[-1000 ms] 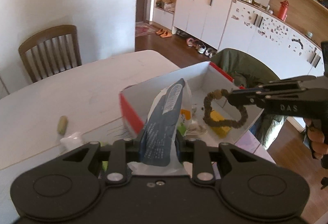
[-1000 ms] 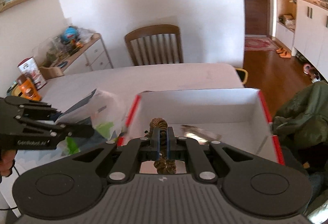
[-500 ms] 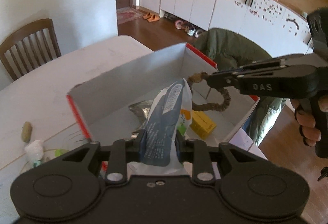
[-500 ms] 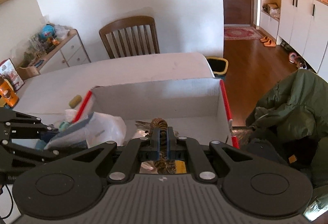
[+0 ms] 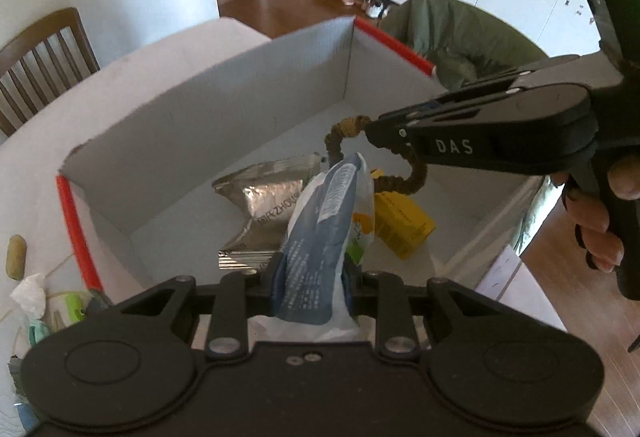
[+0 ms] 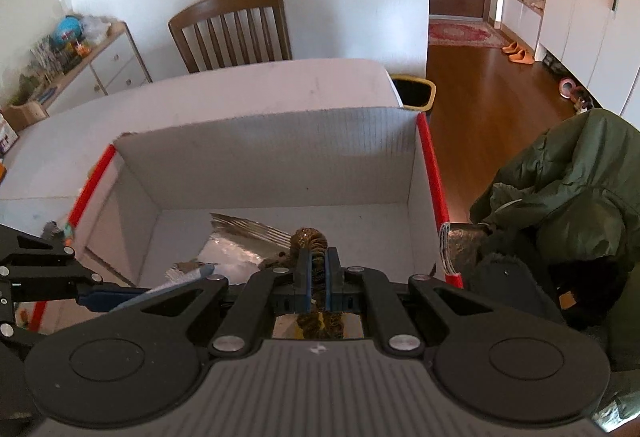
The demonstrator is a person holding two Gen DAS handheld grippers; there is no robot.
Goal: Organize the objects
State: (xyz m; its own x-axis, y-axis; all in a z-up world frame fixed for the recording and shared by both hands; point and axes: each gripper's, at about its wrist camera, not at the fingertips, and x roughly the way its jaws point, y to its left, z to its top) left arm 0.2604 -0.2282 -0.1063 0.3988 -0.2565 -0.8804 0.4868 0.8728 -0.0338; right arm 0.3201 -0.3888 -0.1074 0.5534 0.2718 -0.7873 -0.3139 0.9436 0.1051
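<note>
left gripper [image 5: 312, 273] clamping blue-white packet [image 5: 320, 237], right gripper [image 6: 316, 273] pinching brown scrunchie [image 5: 404, 183], both hovering over cardboard box [image 5: 208, 109]; lowering near foil pouch [image 5: 264, 205] before releasing, avoiding tangling.

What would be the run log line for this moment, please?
left gripper: shut on blue-white plastic bag | right gripper: shut on brown fabric scrunchie | both over white cardboard box

White table [image 5: 132, 77] (wooden chair behind) with red-edged cardboard box [image 5: 248, 85], crumpled wrappers [image 5: 28, 293] beside it
</note>
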